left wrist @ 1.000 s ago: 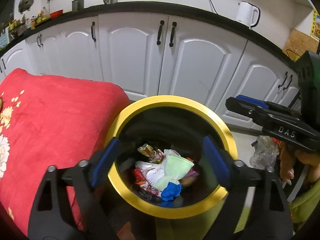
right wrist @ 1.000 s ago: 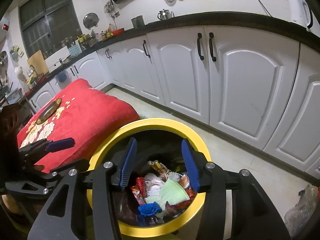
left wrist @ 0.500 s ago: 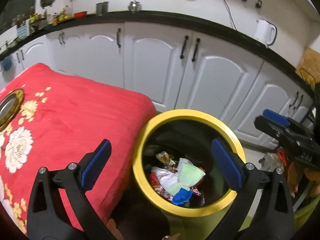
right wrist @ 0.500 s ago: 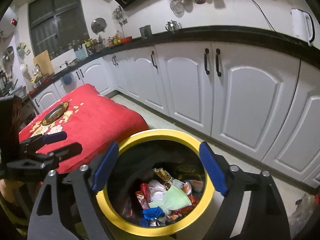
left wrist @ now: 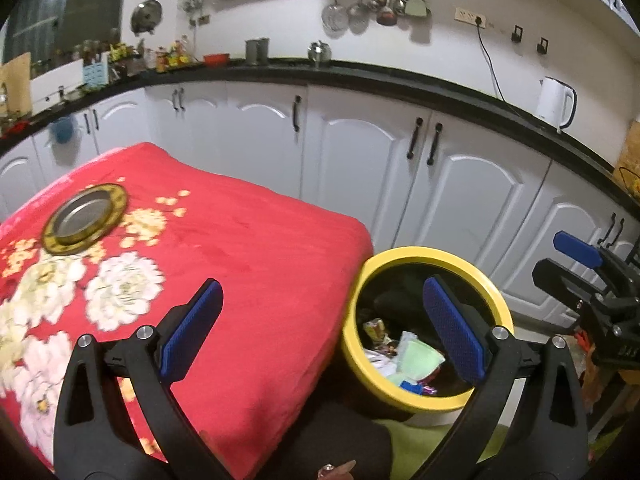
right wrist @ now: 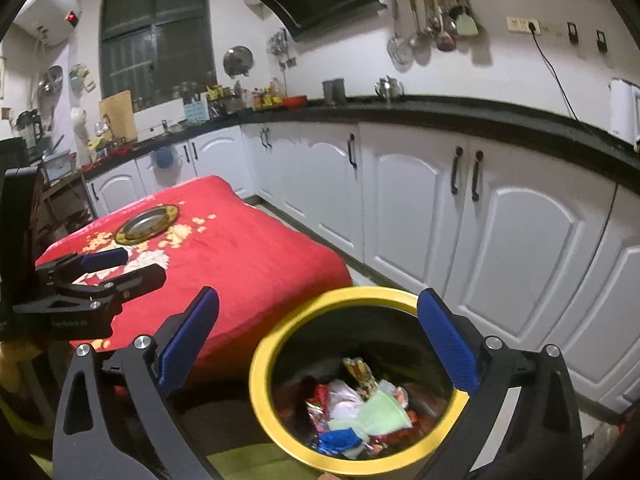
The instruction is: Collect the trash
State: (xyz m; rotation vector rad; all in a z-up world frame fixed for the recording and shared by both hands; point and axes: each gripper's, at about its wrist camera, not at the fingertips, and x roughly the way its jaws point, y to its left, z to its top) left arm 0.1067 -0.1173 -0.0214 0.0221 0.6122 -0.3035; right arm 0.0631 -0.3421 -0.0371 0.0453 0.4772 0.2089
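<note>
A yellow-rimmed bin (left wrist: 424,254) stands on the floor beside the red-covered table; in the right wrist view its rim (right wrist: 360,294) is blurred. Inside lie crumpled wrappers, a pale green piece (right wrist: 380,408) and a blue scrap (right wrist: 336,438). My left gripper (left wrist: 320,292) is open and empty, above the table edge and the bin's left side. My right gripper (right wrist: 318,300) hangs over the bin; its jaws are opening and nothing is between them. Each gripper also shows in the other's view: the right gripper (left wrist: 576,256) at the right edge, the left gripper (right wrist: 104,268) over the cloth.
A red floral cloth (left wrist: 240,260) covers the table, with a gold-rimmed metal plate (left wrist: 86,218) on it. White cabinets (left wrist: 460,192) under a black countertop run behind the bin. A white kettle (left wrist: 556,104) stands on the counter.
Both grippers have risen and drawn back from the bin, so more of the table and counter shows. The right jaws spread from half closed to wide; the left jaws widened a little.
</note>
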